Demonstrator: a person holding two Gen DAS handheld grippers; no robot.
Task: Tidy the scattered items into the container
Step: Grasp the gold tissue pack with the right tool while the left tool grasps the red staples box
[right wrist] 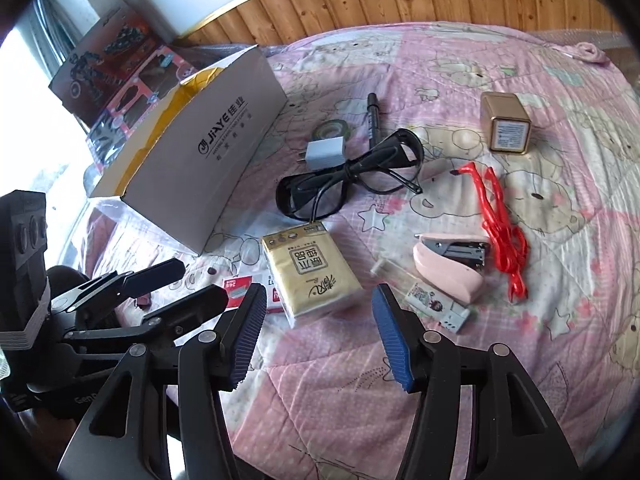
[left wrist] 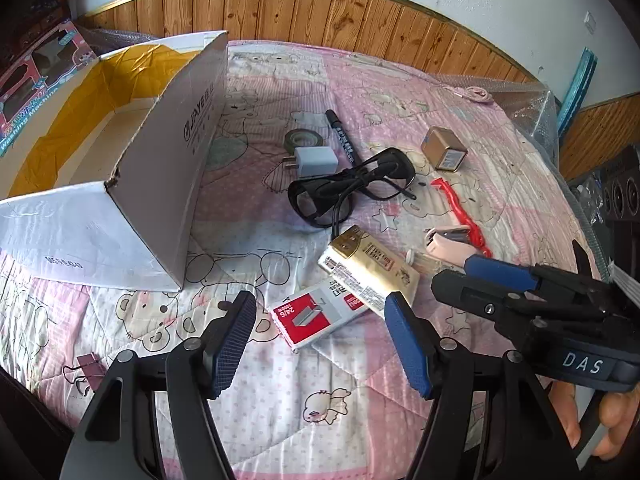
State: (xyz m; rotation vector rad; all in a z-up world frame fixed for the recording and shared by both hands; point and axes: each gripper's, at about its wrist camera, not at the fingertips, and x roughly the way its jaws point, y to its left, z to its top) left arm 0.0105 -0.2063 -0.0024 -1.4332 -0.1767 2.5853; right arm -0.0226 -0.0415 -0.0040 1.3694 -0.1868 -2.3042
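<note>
A white cardboard box (left wrist: pixel 160 168) (right wrist: pixel 192 152) with yellow lining stands open at the left of a pink quilt. Scattered beside it lie black glasses (left wrist: pixel 352 184) (right wrist: pixel 348 184), a white charger plug (left wrist: pixel 316 162), a tape roll (left wrist: pixel 302 138), a black marker (left wrist: pixel 342 140), a gold tissue pack (left wrist: pixel 372 268) (right wrist: pixel 312 276), a red-and-white staples box (left wrist: pixel 316 316), a pink stapler (right wrist: pixel 452 264), a red plastic piece (right wrist: pixel 500 228) and a small gold box (right wrist: pixel 506 128). My left gripper (left wrist: pixel 320 320) hovers open over the staples box. My right gripper (right wrist: pixel 320 308) is open, just short of the tissue pack.
A pink binder clip (left wrist: pixel 90 364) lies near the quilt's front left edge. Toy boxes (right wrist: pixel 120 64) stand behind the cardboard box. Wood panelling (left wrist: pixel 320 12) backs the bed and bubble wrap (left wrist: pixel 532 108) sits at the far right. A hand (left wrist: pixel 612 420) holds the right gripper.
</note>
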